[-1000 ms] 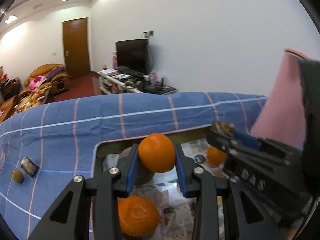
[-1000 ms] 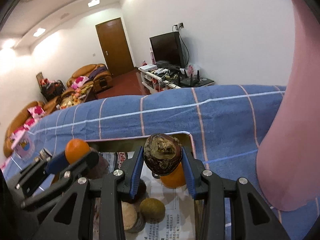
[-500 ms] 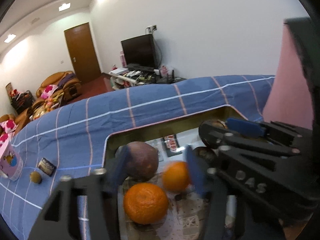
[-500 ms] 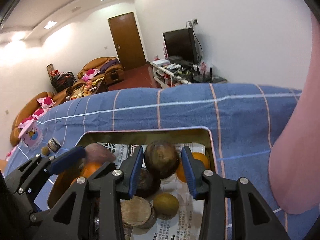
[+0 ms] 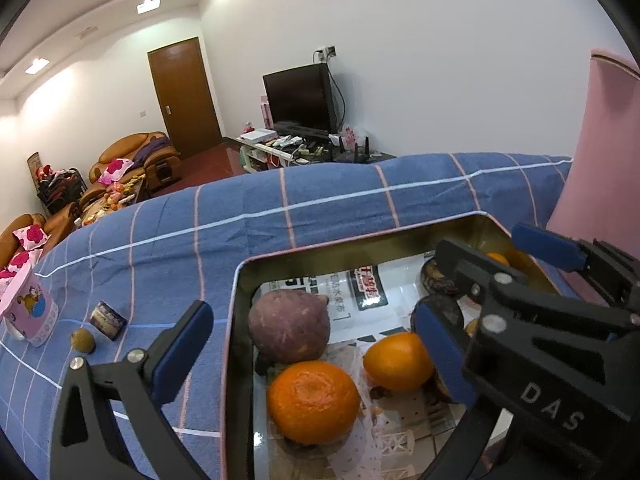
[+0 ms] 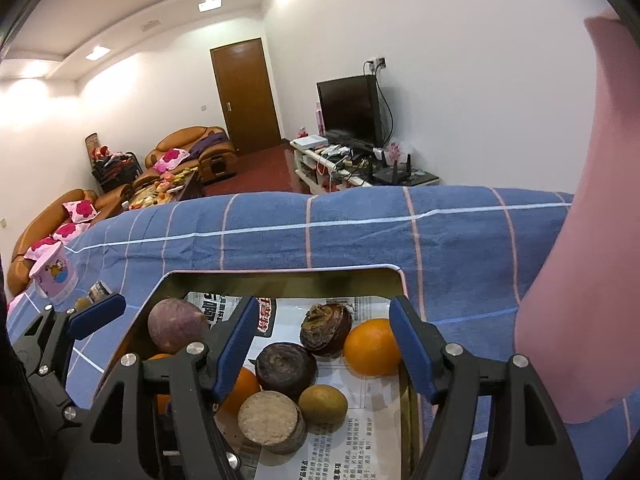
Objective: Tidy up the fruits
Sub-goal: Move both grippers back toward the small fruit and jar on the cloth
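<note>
Release is the news at this moment: both grippers, each clamped on a fruit a second ago, now stand over the metal tray (image 5: 240,320) with nothing between their fingers. On the left, the left gripper (image 5: 312,356) has spread its fingers wide apart and they are still opening; the orange it held, the smooth orange (image 5: 398,360), now lies on the newspaper lining just right of the large mandarin (image 5: 314,400) and in front of the purple fruit (image 5: 290,330). Far left, outside the tray, a small brownish fruit (image 5: 83,340) sits on the blue checked cloth (image 5: 320,208) beside a little packet (image 5: 107,318) and a pink cup (image 5: 28,312). Further right, the right gripper (image 6: 320,348) is also opening, its fingers apart and clear of the dark wrinkled fruit (image 6: 326,330) it carried, which now rests upright near the tray's far wall, touching another orange (image 6: 372,346) on its right and a dark round fruit (image 6: 286,368) in front of it. Two more fruits are thus stowed, and judging by the cloth, the small brownish one at far left is likely the next to collect.
</note>
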`<act>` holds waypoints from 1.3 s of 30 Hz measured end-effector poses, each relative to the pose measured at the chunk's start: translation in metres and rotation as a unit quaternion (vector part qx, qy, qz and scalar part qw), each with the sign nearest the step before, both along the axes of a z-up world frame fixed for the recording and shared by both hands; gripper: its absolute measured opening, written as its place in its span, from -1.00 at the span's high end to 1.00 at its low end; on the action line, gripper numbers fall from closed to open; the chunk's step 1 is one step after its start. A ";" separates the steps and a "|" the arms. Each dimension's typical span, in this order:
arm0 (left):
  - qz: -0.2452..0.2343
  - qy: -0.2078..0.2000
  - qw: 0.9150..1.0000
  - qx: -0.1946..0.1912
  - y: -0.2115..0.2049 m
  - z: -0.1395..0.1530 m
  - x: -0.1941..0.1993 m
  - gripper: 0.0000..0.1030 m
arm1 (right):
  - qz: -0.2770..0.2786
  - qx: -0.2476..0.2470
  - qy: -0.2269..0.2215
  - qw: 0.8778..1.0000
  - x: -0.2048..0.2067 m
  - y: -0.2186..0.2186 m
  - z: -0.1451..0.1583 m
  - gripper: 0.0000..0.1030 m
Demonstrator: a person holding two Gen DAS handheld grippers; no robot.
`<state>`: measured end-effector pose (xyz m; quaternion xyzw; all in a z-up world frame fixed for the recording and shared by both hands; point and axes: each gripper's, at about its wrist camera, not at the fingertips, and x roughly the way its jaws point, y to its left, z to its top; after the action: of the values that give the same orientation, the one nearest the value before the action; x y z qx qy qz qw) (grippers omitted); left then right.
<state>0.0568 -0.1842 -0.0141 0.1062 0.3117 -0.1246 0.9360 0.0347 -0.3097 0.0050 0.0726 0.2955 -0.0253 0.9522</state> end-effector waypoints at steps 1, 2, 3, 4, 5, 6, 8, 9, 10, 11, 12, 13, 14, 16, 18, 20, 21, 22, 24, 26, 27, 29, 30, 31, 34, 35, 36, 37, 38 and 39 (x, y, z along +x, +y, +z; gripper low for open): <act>-0.001 0.000 1.000 -0.003 0.000 0.000 0.000 -1.00 | 0.000 -0.003 -0.003 1.000 -0.001 0.001 0.001 -0.34; -0.002 -0.002 1.000 -0.005 0.001 0.001 -0.001 -1.00 | 0.000 -0.007 -0.004 1.000 -0.002 0.002 0.001 -0.34; -0.002 -0.004 1.000 -0.005 0.001 0.001 -0.002 -1.00 | 0.001 -0.009 -0.005 1.000 -0.003 0.002 0.001 -0.34; -0.001 -0.008 1.000 -0.004 0.001 0.002 -0.003 -1.00 | 0.003 -0.011 -0.008 1.000 -0.004 0.003 0.002 -0.34; 0.000 -0.010 1.000 -0.004 0.001 0.002 -0.004 -1.00 | 0.007 -0.010 -0.013 1.000 -0.006 0.003 0.003 -0.34; -0.001 -0.012 1.000 -0.003 0.001 0.002 -0.005 -1.00 | 0.013 -0.004 -0.021 1.000 -0.009 0.003 0.003 -0.34; -0.002 -0.015 1.000 -0.004 0.001 0.003 -0.008 -1.00 | 0.021 0.018 -0.028 0.999 -0.012 0.000 0.005 -0.35; -0.003 -0.018 1.000 -0.005 0.002 0.003 -0.009 -1.00 | 0.024 0.028 -0.028 0.999 -0.012 -0.002 0.006 -0.38; -0.004 -0.021 1.000 -0.008 0.002 0.004 -0.010 -1.00 | 0.029 0.043 -0.031 0.998 -0.013 -0.005 0.007 -0.43; -0.006 -0.025 1.000 -0.011 0.003 0.005 -0.011 -1.00 | 0.030 0.052 -0.034 0.998 -0.013 -0.006 0.007 -0.55; -0.007 -0.029 0.999 -0.014 0.004 0.005 -0.012 -1.00 | 0.030 0.065 -0.039 0.997 -0.015 -0.009 0.008 -0.61; -0.007 -0.035 0.999 -0.018 0.006 0.006 -0.014 -1.00 | 0.028 0.074 -0.046 0.996 -0.017 -0.011 0.010 -0.62; -0.007 -0.041 0.999 -0.021 0.006 0.008 -0.017 -1.00 | 0.021 0.080 -0.055 0.995 -0.020 -0.014 0.012 -0.62; -0.003 -0.059 0.998 -0.026 0.010 0.012 -0.022 -1.00 | -0.001 0.073 -0.069 0.995 -0.023 -0.016 0.015 -0.62; 0.005 -0.078 0.997 -0.028 0.013 0.015 -0.026 -1.00 | -0.030 0.047 -0.077 0.995 -0.026 -0.015 0.015 -0.62; 0.017 -0.102 0.994 -0.030 0.017 0.018 -0.031 -1.00 | -0.058 0.016 -0.079 0.995 -0.027 -0.011 0.014 -0.62; 0.022 -0.110 0.993 -0.031 0.020 0.019 -0.033 -1.00 | -0.069 0.000 -0.078 0.995 -0.027 -0.009 0.013 -0.62; 0.026 -0.116 0.992 -0.033 0.022 0.020 -0.035 -1.00 | -0.075 -0.010 -0.075 0.994 -0.027 -0.008 0.013 -0.62; 0.029 -0.118 0.992 -0.035 0.025 0.021 -0.035 -1.00 | -0.084 -0.020 -0.071 0.994 -0.028 -0.009 0.012 -0.62; 0.026 -0.110 0.993 -0.035 0.026 0.020 -0.033 -1.00 | -0.093 -0.027 -0.077 0.992 -0.033 -0.009 0.014 -0.62; 0.026 -0.106 0.993 -0.033 0.026 0.019 -0.034 -1.00 | -0.096 -0.029 -0.080 0.992 -0.036 -0.009 0.014 -0.62; 0.023 -0.099 0.994 -0.028 0.025 0.018 -0.033 -1.00 | -0.103 -0.034 -0.077 0.991 -0.041 -0.008 0.015 -0.62; 0.022 -0.096 0.995 -0.026 0.025 0.018 -0.034 -1.00 | -0.107 -0.034 -0.076 0.991 -0.043 -0.008 0.015 -0.62; 0.020 -0.092 0.995 -0.025 0.025 0.017 -0.034 -1.00 | -0.112 -0.033 -0.075 0.990 -0.046 -0.008 0.015 -0.62; 0.019 -0.081 0.996 -0.019 0.024 0.014 -0.035 -1.00 | -0.124 -0.027 -0.074 0.989 -0.054 -0.010 0.015 -0.62; 0.018 -0.079 0.997 -0.019 0.024 0.013 -0.035 -1.00 | -0.131 -0.024 -0.076 0.988 -0.059 -0.011 0.015 -0.62; 0.017 -0.078 0.997 -0.020 0.024 0.013 -0.036 -1.00 | -0.135 -0.023 -0.078 0.988 -0.064 -0.011 0.015 -0.62; 0.016 -0.080 0.996 -0.020 0.025 0.014 -0.038 -1.00 | -0.138 -0.024 -0.080 0.987 -0.067 -0.010 0.016 -0.62; 0.016 -0.082 0.996 -0.020 0.025 0.014 -0.039 -1.00 | -0.142 -0.026 -0.084 0.986 -0.072 -0.009 0.017 -0.62; 0.016 -0.084 0.996 -0.019 0.025 0.014 -0.042 -1.00 | -0.145 -0.029 -0.088 0.985 -0.075 -0.008 0.018 -0.62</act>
<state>0.0151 -0.1597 0.0001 0.0935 0.2309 -0.1058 0.9627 -0.0401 -0.3179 0.0228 0.0894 0.1962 -0.1648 0.9625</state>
